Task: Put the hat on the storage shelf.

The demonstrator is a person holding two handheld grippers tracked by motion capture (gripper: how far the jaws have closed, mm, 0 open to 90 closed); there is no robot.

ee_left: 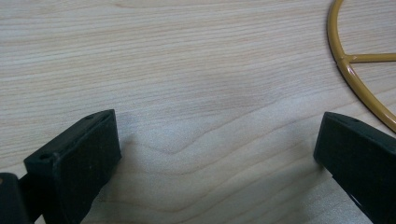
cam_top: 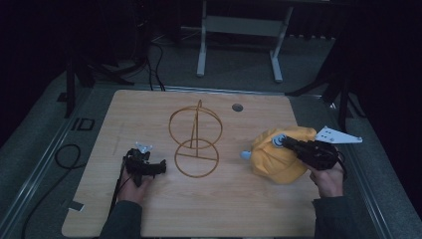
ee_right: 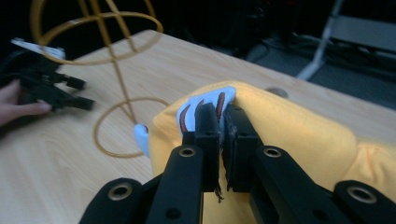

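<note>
Dimly lit: right gripper (ee_right: pixel 223 122) clamps yellow cloth (cam_top: pixel 278 157), hiding its white patch; left gripper (cam_top: pixel 160 168) gapes at nine o'clock.

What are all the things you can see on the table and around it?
Wire stand: one, golden yellow, two rings on a post, middle of the table.
Cloth hat: one, yellow with a white patch, right side of the table, pinched by the right gripper.
Table: one, light wood, with a small round hole near the far edge.
Metal frame: one, pale grey, on the floor beyond the table.
Left gripper: one, black, jaws open over bare wood.
Right gripper: one, black, jaws shut on the hat.
Hands: two, one behind each gripper.
</note>
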